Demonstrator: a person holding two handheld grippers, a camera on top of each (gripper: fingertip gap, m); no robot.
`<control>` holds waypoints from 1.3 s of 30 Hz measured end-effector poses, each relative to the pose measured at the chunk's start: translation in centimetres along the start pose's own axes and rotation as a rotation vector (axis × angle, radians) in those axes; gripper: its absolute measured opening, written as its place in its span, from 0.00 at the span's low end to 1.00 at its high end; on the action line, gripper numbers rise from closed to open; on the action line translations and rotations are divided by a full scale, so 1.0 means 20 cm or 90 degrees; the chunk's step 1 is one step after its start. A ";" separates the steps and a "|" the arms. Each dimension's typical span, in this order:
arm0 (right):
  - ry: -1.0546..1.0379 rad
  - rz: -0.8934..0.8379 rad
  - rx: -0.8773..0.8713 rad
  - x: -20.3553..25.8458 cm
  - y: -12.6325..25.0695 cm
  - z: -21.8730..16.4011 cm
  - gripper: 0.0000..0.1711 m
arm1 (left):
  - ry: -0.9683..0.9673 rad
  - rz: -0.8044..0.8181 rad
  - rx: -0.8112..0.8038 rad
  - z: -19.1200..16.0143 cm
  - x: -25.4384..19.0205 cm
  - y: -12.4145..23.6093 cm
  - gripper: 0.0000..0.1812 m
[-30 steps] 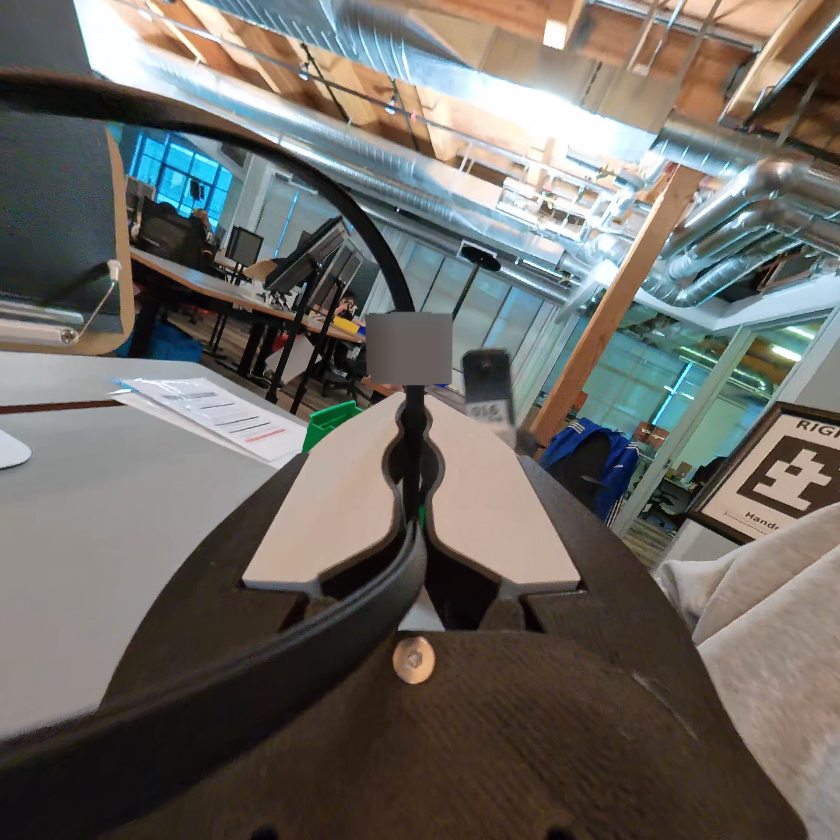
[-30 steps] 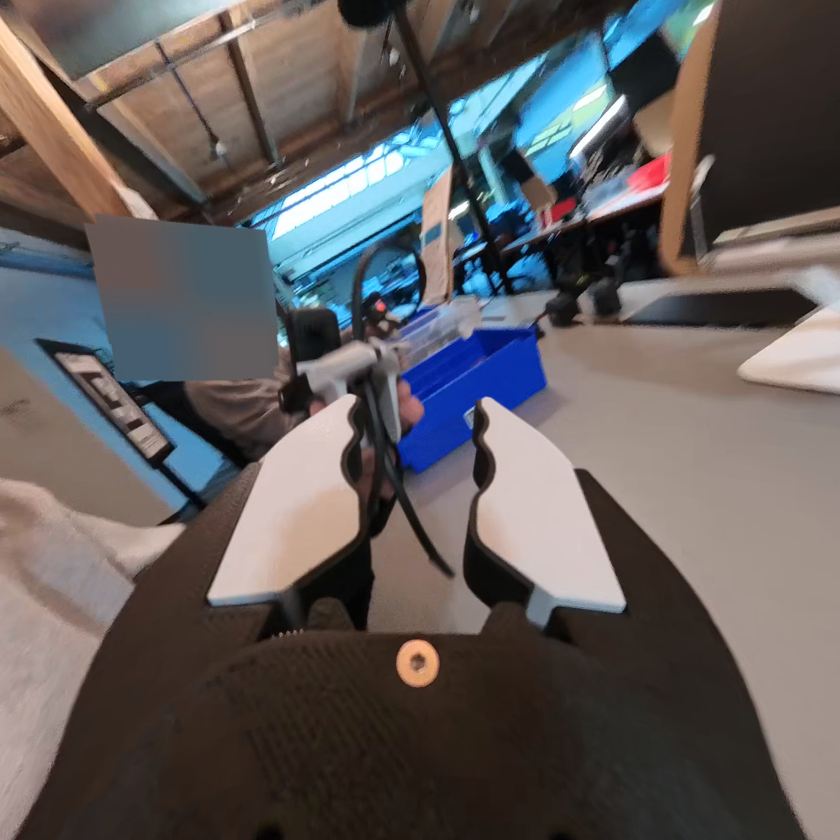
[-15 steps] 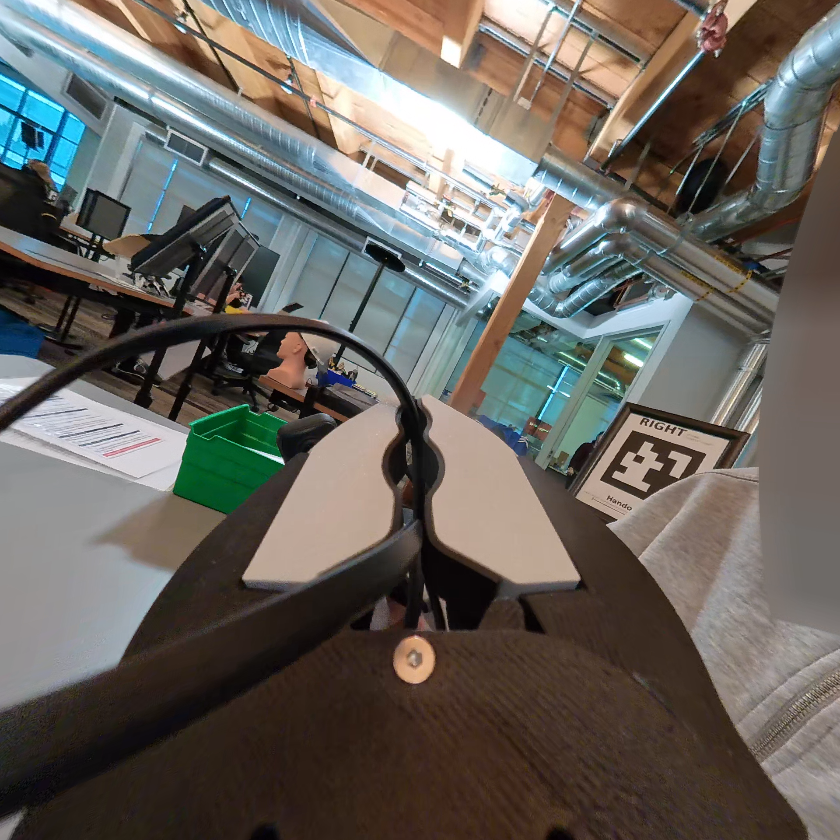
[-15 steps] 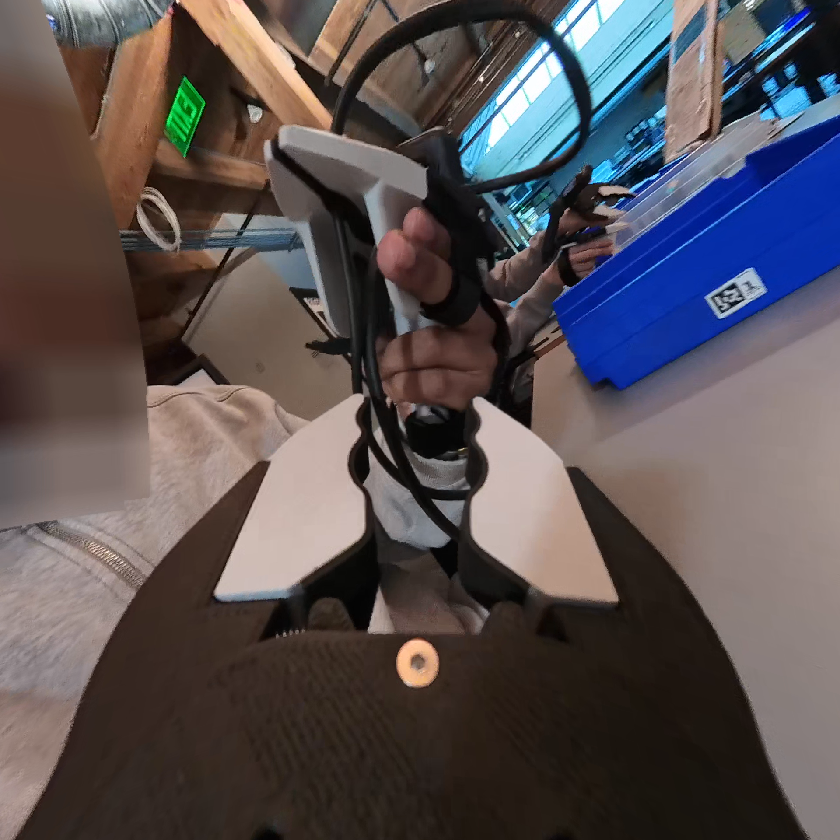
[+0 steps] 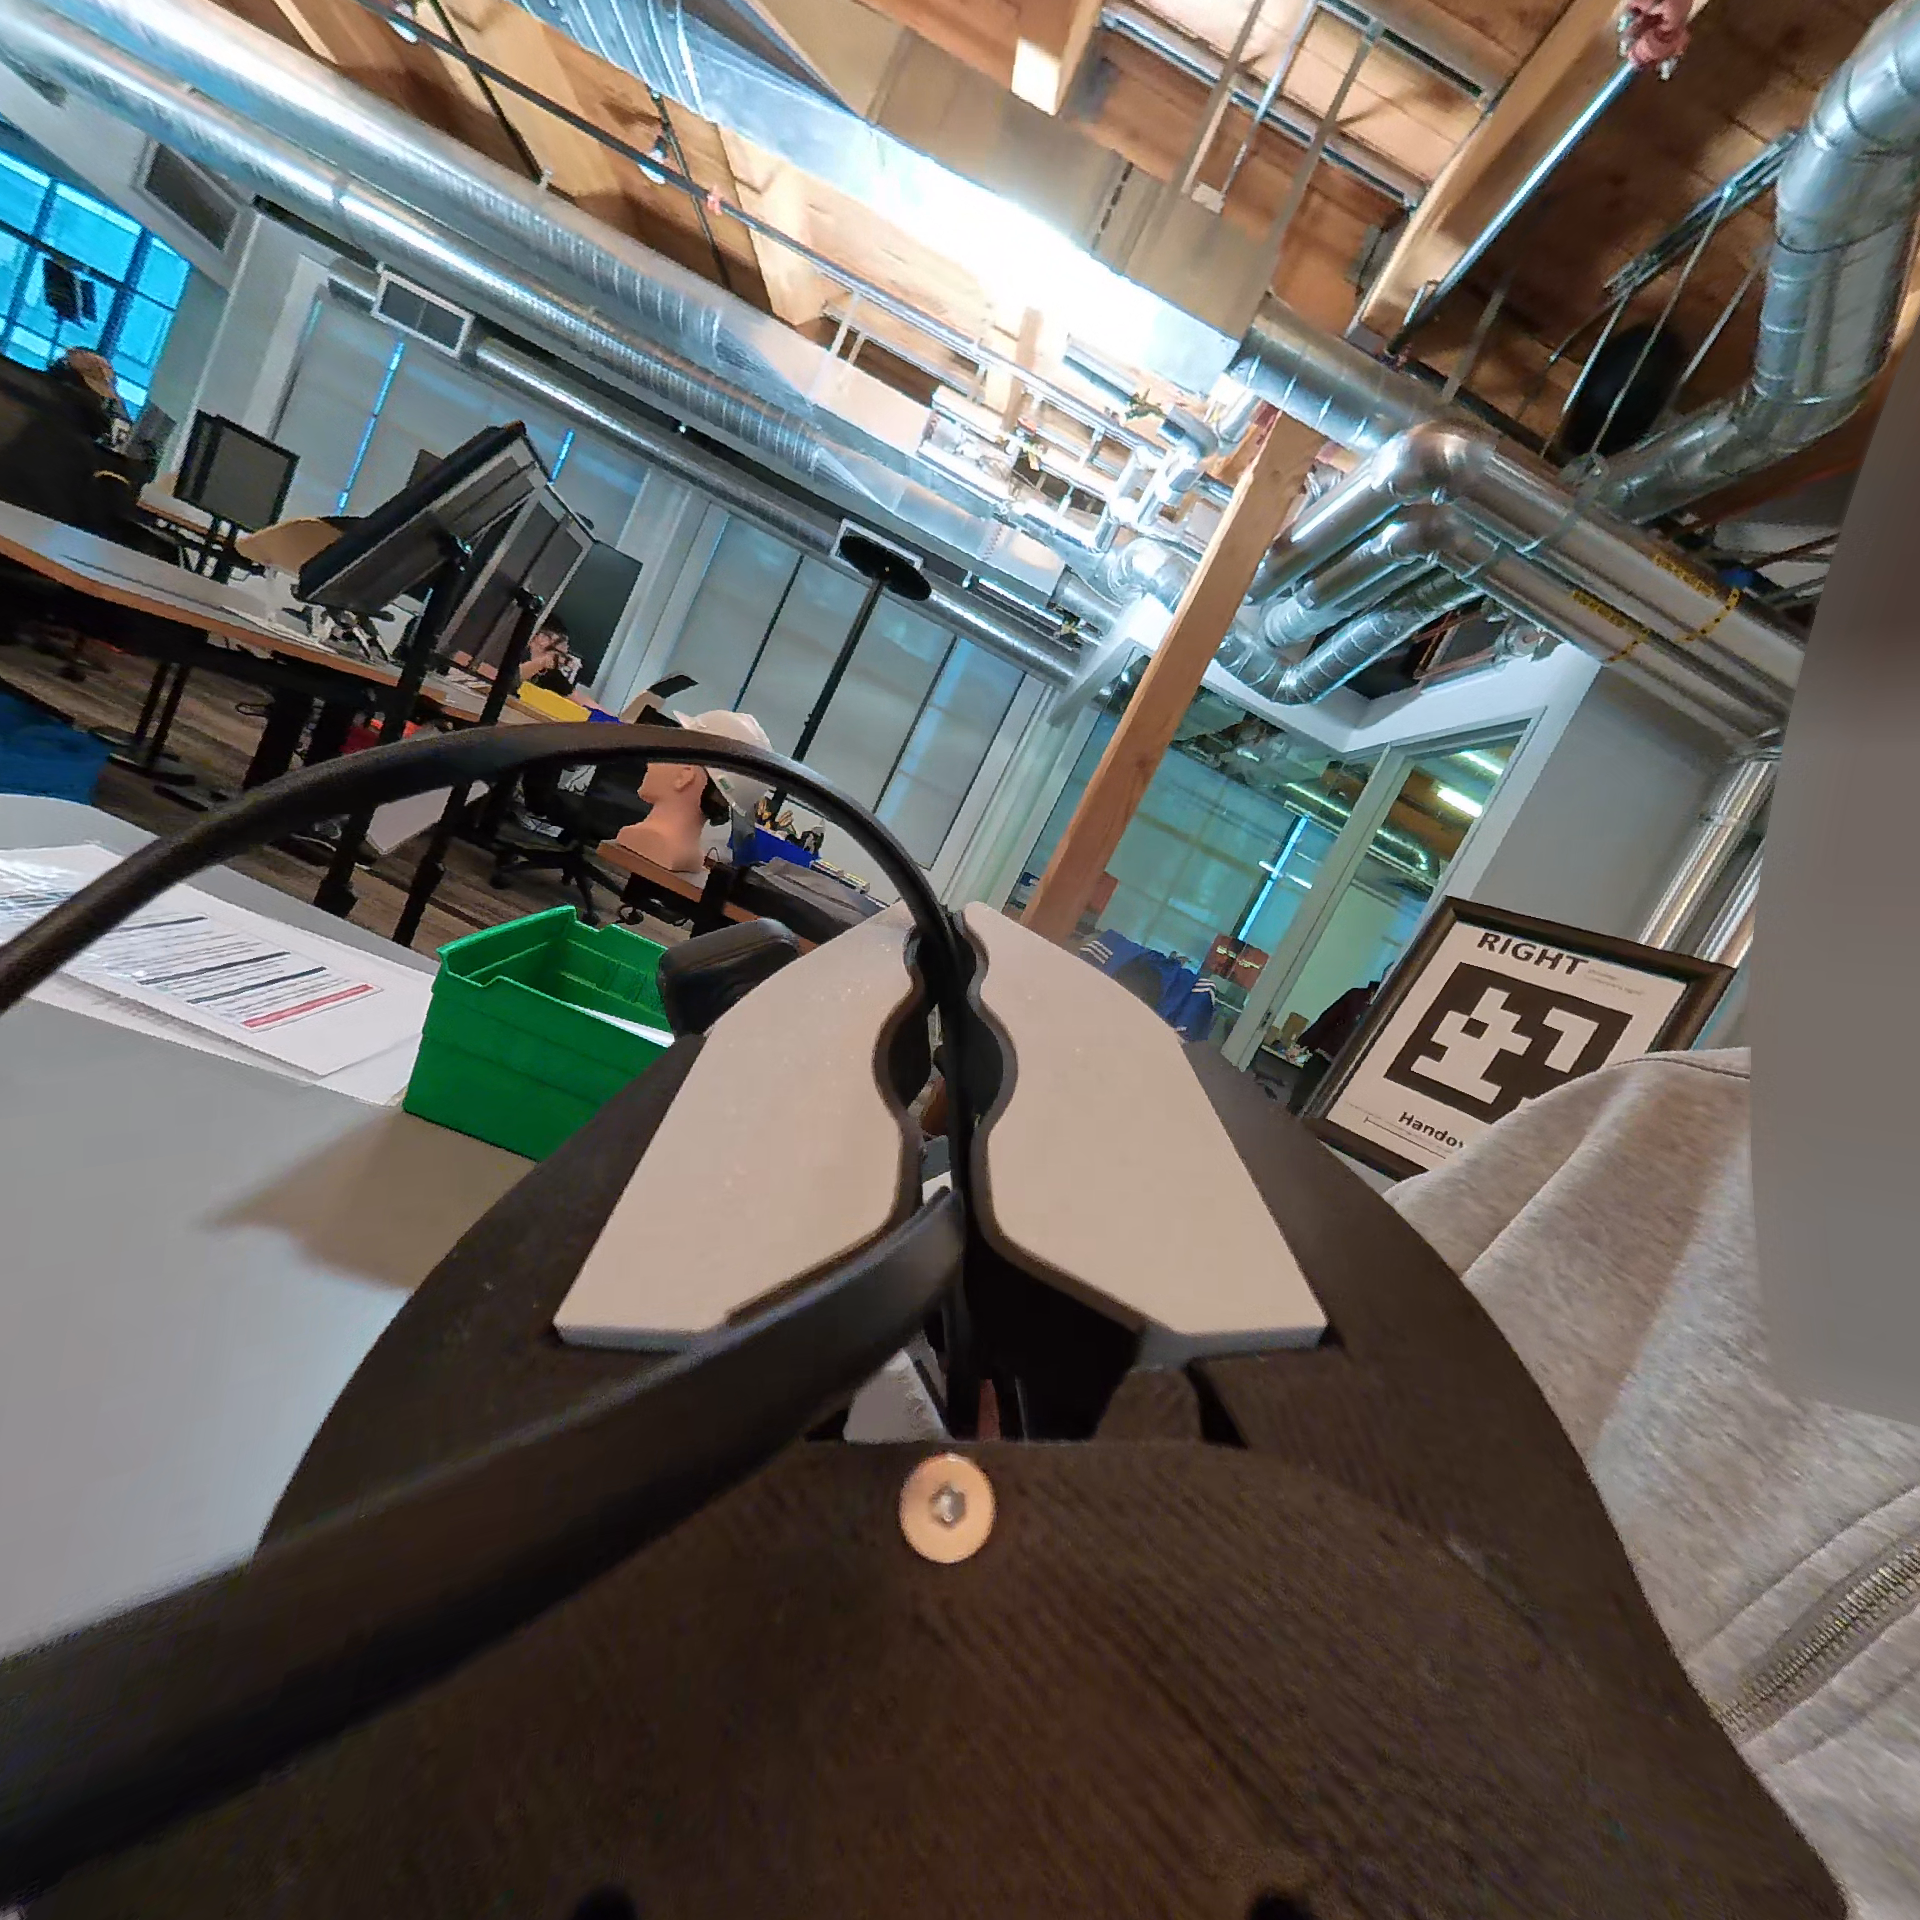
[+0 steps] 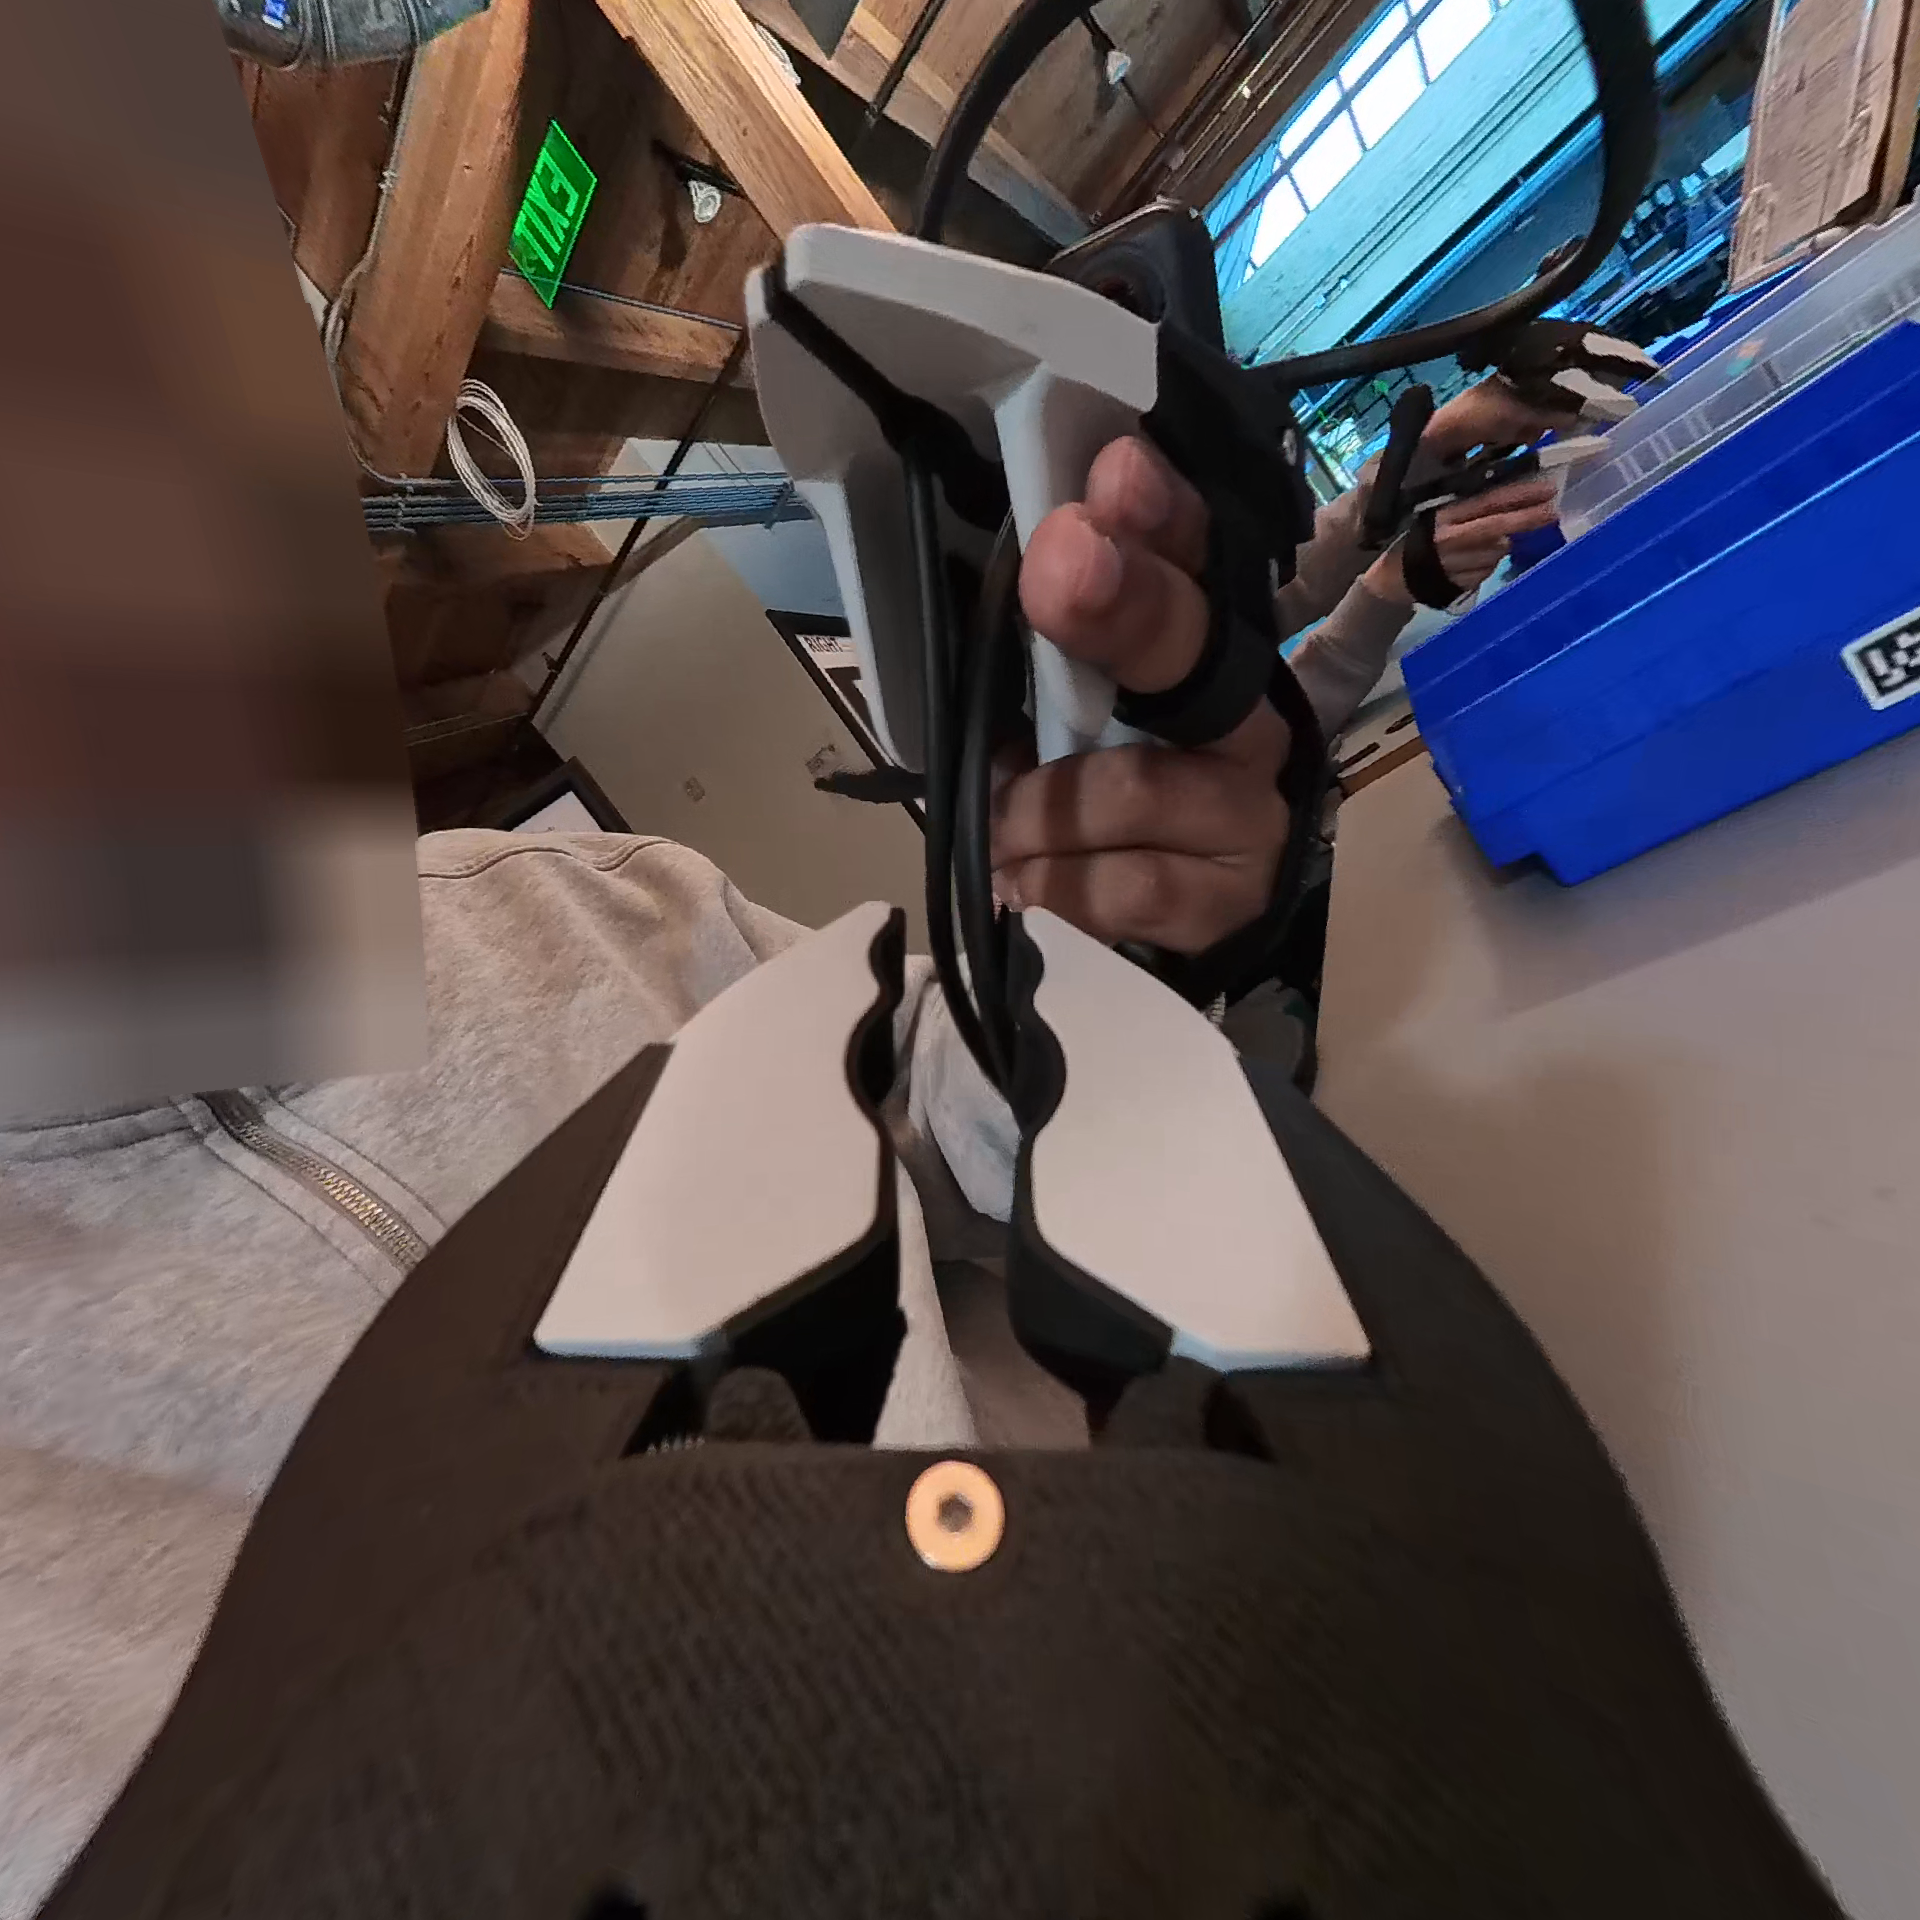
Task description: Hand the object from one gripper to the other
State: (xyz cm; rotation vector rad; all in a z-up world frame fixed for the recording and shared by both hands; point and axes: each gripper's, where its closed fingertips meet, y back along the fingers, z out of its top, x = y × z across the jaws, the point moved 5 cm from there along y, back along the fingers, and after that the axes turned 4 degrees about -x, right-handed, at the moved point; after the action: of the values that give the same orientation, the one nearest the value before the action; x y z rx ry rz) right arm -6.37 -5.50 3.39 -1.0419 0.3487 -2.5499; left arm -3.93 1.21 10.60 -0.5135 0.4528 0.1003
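Left gripper [image 5: 943, 935] jaws clenched on black cable [image 5: 499, 753], looping toward 9 o'clock. Right gripper [image 6: 956, 925] jaws narrowed since half-second ago, now flanking cable's hanging strands, not yet clamped. Handover imminent.

Grey surface with bins and a paper sheet

The plain grey surface [image 5: 156, 1195] carries a green plastic bin [image 5: 530, 1029] near its far edge, with a printed paper sheet [image 5: 208, 971] lying flat just beside it. In the right wrist view a blue bin [image 6: 1683, 686] with a small label sits on it.
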 end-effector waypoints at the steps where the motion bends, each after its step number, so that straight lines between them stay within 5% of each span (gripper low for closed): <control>1: 0.006 -0.004 0.001 0.00 0.00 0.00 0.09 | 0.000 0.000 0.000 0.00 0.00 0.00 0.00; 14: 0.073 -0.046 -0.013 0.00 0.02 0.02 0.04 | 0.011 0.032 -0.020 0.01 0.06 0.03 0.01; 22: 0.130 -0.094 -0.075 0.03 0.15 0.15 0.03 | 0.091 0.071 0.081 -0.11 0.20 0.04 0.23; 28: 0.215 -0.179 -0.139 0.04 0.34 0.25 0.02 | 0.106 0.122 0.127 -0.22 0.33 0.08 0.23; 34: 0.376 -0.370 -0.117 -0.03 0.46 0.26 0.02 | -0.014 0.189 0.166 -0.26 0.37 0.10 0.18; 39: 0.464 -0.476 -0.007 -0.08 0.46 0.22 0.02 | -0.249 0.235 0.211 -0.25 0.32 0.09 0.18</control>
State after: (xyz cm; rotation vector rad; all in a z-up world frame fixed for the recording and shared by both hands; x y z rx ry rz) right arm 0.00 -13.60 2.07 -0.1851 0.1569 -3.5571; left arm -0.42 0.10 3.09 -0.0726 0.1685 0.4640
